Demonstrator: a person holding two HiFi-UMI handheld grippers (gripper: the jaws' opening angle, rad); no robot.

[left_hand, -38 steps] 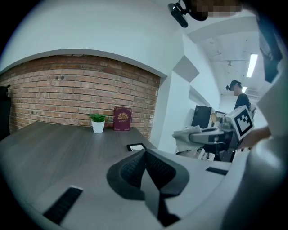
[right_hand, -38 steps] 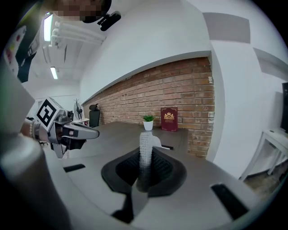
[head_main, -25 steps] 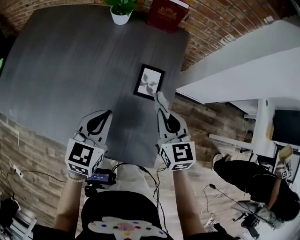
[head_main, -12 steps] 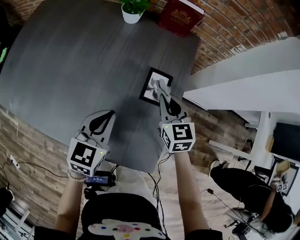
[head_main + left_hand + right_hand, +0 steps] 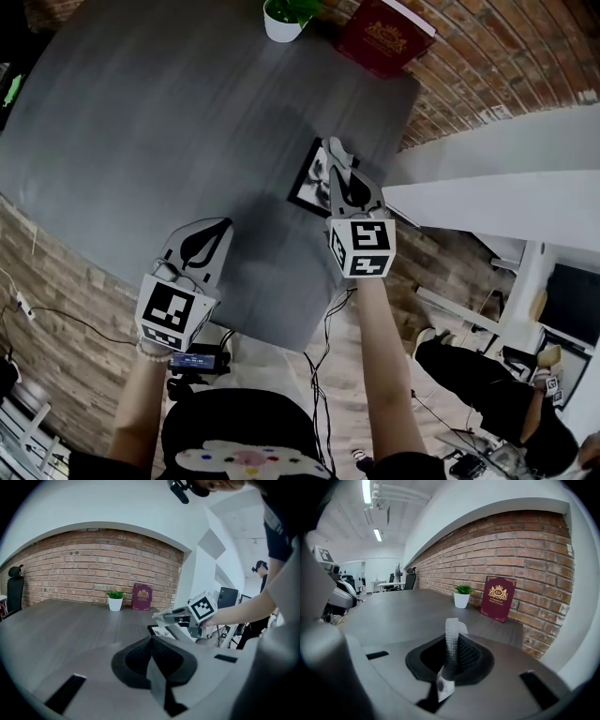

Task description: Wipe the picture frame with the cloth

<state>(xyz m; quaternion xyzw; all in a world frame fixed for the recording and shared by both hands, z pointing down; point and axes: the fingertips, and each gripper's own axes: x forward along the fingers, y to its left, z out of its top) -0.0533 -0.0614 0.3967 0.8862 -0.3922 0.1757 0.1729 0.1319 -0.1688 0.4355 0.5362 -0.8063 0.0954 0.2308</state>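
Because the small black-rimmed picture frame lies flat near the right edge of the grey wood-grain table, with its long axis running away from the person and leaning slightly right, any wiping stroke falls to the arm on that side. The right gripper hangs directly over the frame, its tips near the far end, and its jaws are pinched together on a narrow strip of white knobbly cloth that stands up between them. From these views I cannot tell whether the cloth touches the glass. The left gripper waits well apart at the near left, its jaws pressed together with nothing between them. Beyond, a white-potted green plant and a dark red book stand against the brick wall.
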